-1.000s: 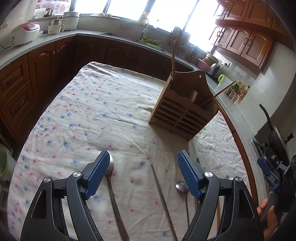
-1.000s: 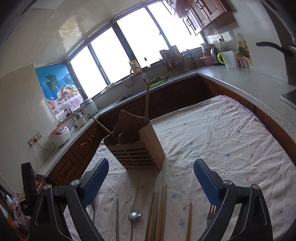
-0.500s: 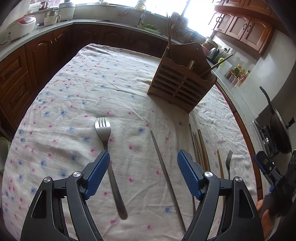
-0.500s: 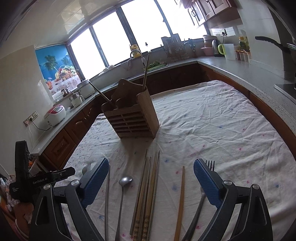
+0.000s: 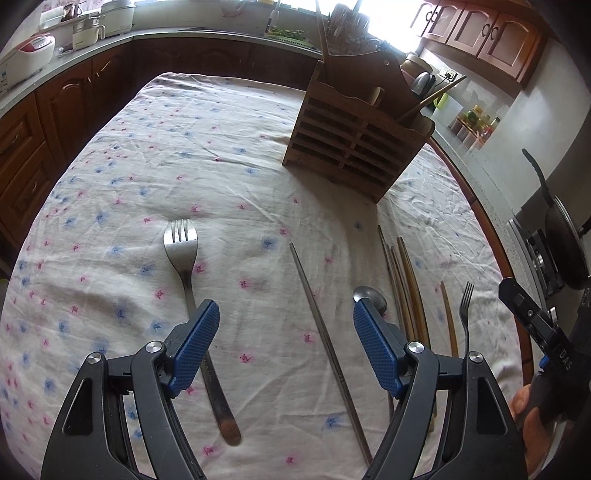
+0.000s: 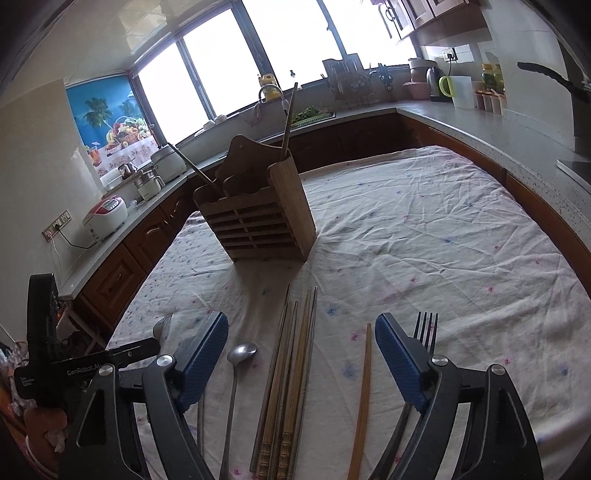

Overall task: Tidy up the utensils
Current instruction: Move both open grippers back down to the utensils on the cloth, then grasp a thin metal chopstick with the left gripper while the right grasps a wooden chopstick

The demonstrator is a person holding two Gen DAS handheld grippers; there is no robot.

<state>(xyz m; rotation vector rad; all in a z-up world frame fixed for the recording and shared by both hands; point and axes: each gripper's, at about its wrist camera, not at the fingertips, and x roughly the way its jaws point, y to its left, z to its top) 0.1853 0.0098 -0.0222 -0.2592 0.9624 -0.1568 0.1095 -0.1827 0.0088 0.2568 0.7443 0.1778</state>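
Both grippers, left (image 5: 282,345) and right (image 6: 301,356), are gaping wide, holding nothing; utensils are lying loose before the rack (image 6: 258,225). Bunched chopsticks (image 6: 290,373) are risking a multi-stick grab or slipping.

Slatted wooden holder (image 5: 354,147) upright on cloth, forks (image 5: 184,254), spoon (image 6: 236,373), chopsticks (image 6: 291,373) lying flat nearby

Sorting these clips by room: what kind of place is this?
Most likely a home kitchen: a rice cooker on the counter, a sink tap under the window, wooden cabinets.
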